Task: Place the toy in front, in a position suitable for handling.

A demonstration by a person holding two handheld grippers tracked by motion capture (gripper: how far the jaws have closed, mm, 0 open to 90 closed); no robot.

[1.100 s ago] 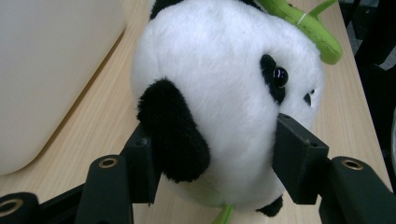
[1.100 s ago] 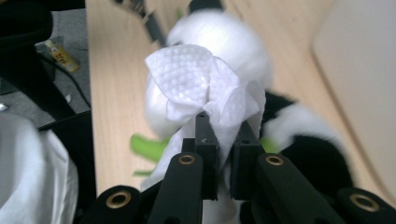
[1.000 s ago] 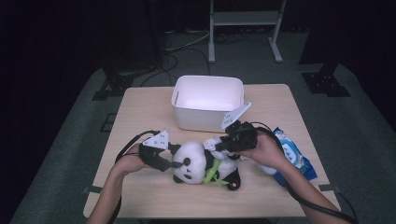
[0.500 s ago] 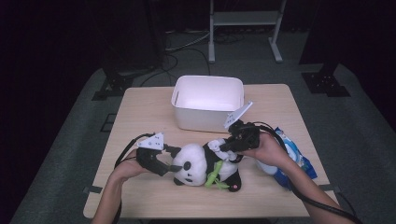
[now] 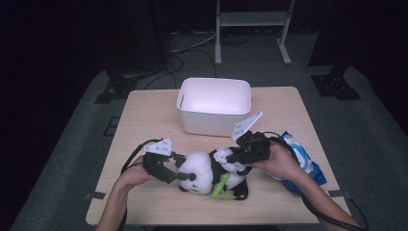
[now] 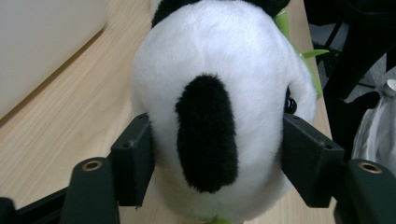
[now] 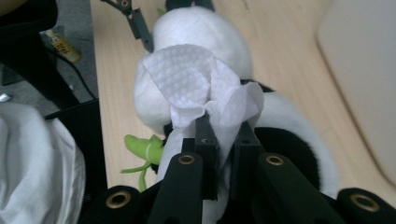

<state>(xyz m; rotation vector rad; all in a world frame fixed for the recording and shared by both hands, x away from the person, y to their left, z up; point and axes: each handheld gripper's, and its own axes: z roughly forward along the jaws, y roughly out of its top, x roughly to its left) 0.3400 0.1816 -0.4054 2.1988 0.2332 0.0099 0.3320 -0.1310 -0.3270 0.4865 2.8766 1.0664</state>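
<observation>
white-and-black plush panda (image 5: 202, 173) squeezed between left gripper (image 6: 212, 154) jaws, right gripper (image 7: 224, 135) clamping white wipe (image 7: 196, 84).

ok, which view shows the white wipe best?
Right gripper view: the crumpled white embossed wipe sits close up, pinched in the right tool. High view shows a small white scrap. In the left gripper view I can't pick it out.
</observation>
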